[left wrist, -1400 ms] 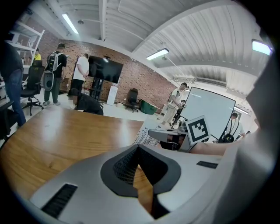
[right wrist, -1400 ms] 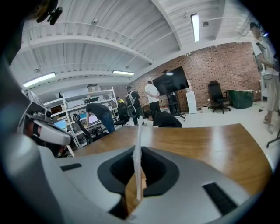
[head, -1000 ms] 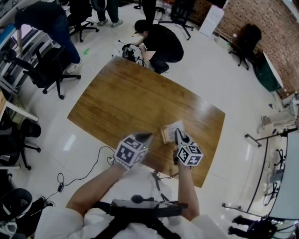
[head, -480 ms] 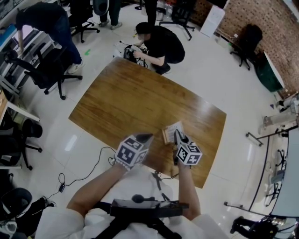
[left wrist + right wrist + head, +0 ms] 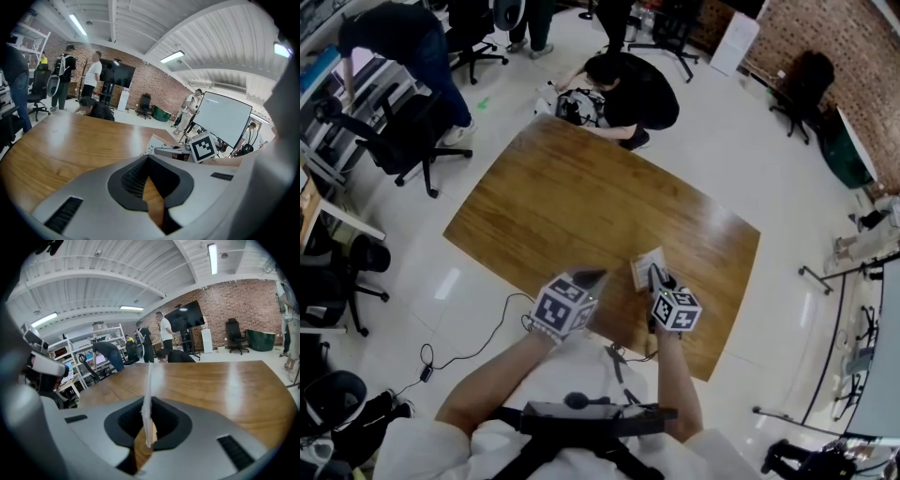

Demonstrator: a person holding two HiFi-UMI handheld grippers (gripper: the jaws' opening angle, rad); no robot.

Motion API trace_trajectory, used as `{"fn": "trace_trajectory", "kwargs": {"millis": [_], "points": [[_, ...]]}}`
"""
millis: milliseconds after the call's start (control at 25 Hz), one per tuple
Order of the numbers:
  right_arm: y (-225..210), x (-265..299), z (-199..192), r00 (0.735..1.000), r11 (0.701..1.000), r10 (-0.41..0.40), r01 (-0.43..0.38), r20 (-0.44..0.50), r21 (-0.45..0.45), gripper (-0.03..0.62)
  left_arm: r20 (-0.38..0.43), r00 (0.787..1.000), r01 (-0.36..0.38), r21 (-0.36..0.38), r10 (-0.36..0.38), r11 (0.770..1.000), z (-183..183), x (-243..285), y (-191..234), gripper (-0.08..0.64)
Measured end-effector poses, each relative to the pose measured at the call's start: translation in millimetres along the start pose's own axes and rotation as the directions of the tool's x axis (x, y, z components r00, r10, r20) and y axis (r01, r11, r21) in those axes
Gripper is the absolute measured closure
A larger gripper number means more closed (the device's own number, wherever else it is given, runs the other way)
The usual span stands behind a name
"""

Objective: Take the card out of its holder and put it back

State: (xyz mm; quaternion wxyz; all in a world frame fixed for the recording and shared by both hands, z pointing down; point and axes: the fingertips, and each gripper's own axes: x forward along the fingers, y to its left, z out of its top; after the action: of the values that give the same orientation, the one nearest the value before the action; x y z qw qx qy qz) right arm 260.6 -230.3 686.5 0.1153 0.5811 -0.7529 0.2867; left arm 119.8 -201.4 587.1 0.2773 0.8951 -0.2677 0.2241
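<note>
The right gripper (image 5: 147, 427) pinches the upright card (image 5: 148, 390), jaws nearly together; left gripper (image 5: 149, 187) closed, empty; bare table (image 5: 581, 197) stretches ahead.

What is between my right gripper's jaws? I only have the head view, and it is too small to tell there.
Observer: The right gripper is shut on the white card, which stands upright and edge-on.
Operator: And the left one?
Observer: The left gripper is shut and empty; only the wooden table shows past its jaws.
Operator: Does the left gripper view catch the card?
Observer: Yes, its pale face shows just left of the right gripper's marker cube.
</note>
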Motion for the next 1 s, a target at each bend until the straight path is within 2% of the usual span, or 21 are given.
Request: {"fn": "trace_trajectory", "kwargs": {"millis": [400, 480, 560, 600, 760, 1000], "points": [[-0.2, 7.9, -11.7, 1.000, 1.000, -0.016, 0.016, -0.024, -0.005, 0.562, 0.000, 1.000, -0.015, -0.020, 0.015, 1.000, -6.8, -8.3, 9.3, 0.565], [-0.5, 9.1, -12.9, 0.999, 1.000, -0.022, 0.022, -0.027, 0.006, 0.537, -0.001, 1.000, -0.011, -0.020, 0.011, 1.000, -8.4, -10.4, 10.6, 0.565], [-1.0, 6.8, -8.9, 0.999, 0.999, -0.030, 0.030, -0.018, 0.018, 0.407, 0.000, 1.000, -0.003, -0.018, 0.003, 1.000, -9.6, -12.6, 10.6, 0.565], [-1.0, 3.9, -4.5, 0.999, 0.999, -0.037, 0.038, -0.009, 0.018, 0.382, 0.001, 1.000, 0.003, -0.017, -0.003, 1.000, -10.1, -14.0, 10.3, 0.565], [-1.2, -15.5, 20.2, 0.997, 0.997, -0.070, 0.071, 0.039, -0.021, 0.359, 0.013, 1.000, 0.028, -0.008, -0.028, 1.000, -12.4, -21.9, 5.8, 0.565], [21.7, -64.4, 98.6, 0.974, 0.991, -0.103, 0.117, 0.200, -0.059, 0.361, 0.039, 0.997, 0.070, -0.001, -0.070, 0.998, -12.6, -36.5, 6.5, 0.565]]}}
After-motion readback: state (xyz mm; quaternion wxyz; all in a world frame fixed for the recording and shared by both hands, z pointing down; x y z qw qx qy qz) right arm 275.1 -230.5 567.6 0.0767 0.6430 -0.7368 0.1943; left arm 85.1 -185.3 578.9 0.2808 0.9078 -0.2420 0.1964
